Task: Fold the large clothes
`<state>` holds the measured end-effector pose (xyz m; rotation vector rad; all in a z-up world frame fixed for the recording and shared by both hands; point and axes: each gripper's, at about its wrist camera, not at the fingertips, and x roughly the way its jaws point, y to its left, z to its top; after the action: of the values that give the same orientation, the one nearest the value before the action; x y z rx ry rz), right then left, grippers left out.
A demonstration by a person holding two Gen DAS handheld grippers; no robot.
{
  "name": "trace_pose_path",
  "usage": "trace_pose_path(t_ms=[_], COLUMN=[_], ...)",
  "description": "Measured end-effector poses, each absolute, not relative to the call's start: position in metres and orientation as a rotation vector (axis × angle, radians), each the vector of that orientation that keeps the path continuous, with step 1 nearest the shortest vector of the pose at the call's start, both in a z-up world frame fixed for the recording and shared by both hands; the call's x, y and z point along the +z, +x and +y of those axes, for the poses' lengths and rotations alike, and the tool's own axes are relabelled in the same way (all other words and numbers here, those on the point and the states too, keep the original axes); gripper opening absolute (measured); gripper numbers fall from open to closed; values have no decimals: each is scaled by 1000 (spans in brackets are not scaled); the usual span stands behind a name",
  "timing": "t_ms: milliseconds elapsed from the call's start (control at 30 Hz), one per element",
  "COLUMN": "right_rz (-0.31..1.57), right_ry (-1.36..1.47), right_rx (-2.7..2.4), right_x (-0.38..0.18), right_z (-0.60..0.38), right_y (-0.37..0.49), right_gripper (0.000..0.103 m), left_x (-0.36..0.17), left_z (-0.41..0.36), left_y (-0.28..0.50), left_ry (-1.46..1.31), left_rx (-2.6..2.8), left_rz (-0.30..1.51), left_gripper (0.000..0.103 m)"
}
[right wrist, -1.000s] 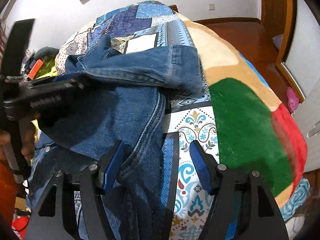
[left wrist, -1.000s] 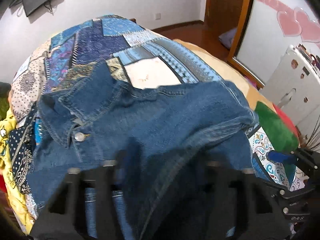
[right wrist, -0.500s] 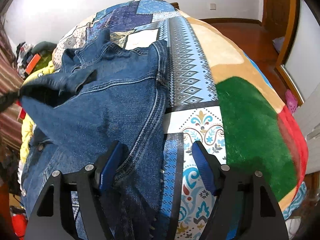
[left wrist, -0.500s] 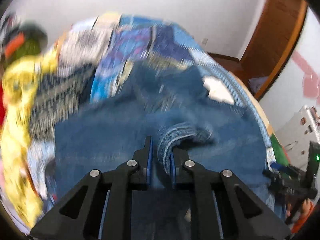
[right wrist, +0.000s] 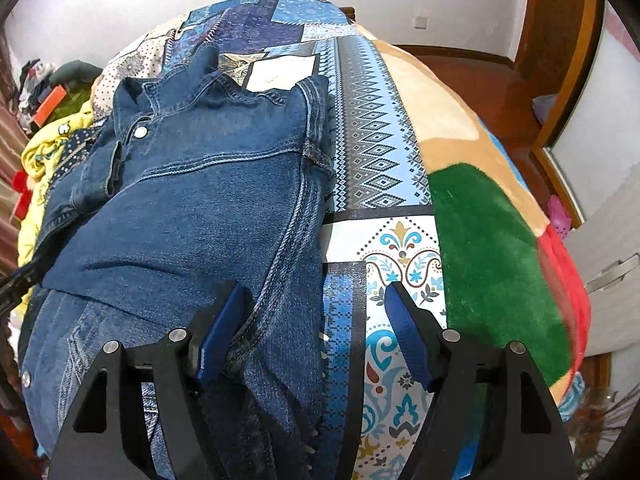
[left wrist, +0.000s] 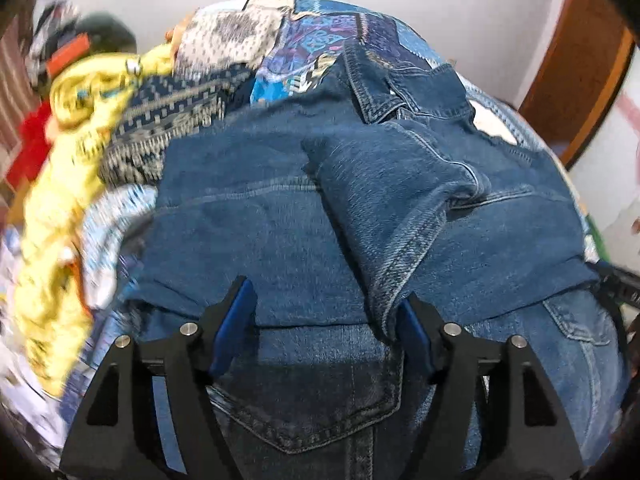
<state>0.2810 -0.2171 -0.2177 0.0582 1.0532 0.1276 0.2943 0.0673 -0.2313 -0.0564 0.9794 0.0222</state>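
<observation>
My left gripper [left wrist: 324, 328] stands spread just above the denim jacket [left wrist: 280, 216]; its jaws have just been opening, and the sleeve cuff [left wrist: 394, 284] lies free against the inner face of one finger, not pinched. I judge I let it go there so the sleeve [left wrist: 384, 184] lies folded across the jacket's back. My right gripper [right wrist: 316, 328] is spread too, one pad [right wrist: 220, 332] resting against the seam at the jacket's side edge, the other over the bare patchwork bedspread [right wrist: 372, 152], holding nothing; it seems placed to steady that edge or take it next.

The jacket lies flat on the bed, its long axis running away from me: hem nearest my grippers, collar [right wrist: 172, 80] at the far end towards the white wall [right wrist: 104, 8]. The folded sleeve slants from the far shoulder back to my left gripper. Beyond the jacket's left side sits a heap of yellow clothing [left wrist: 68, 152].
</observation>
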Motion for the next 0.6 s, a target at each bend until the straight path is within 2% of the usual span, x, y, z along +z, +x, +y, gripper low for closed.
trace_pose_path(t_ms=[333, 600], right_rz=[1000, 969], right_ry=[81, 90], right_rx=[168, 235], right_x=[-188, -181], right_z=[-206, -183], right_y=[279, 288], right_gripper=[69, 69], left_x=[-184, -232], left_z=[24, -3], left_y=[328, 372], left_ry=[140, 318], left_rx=[-202, -248], left_rz=[890, 1021], left_gripper=[70, 69])
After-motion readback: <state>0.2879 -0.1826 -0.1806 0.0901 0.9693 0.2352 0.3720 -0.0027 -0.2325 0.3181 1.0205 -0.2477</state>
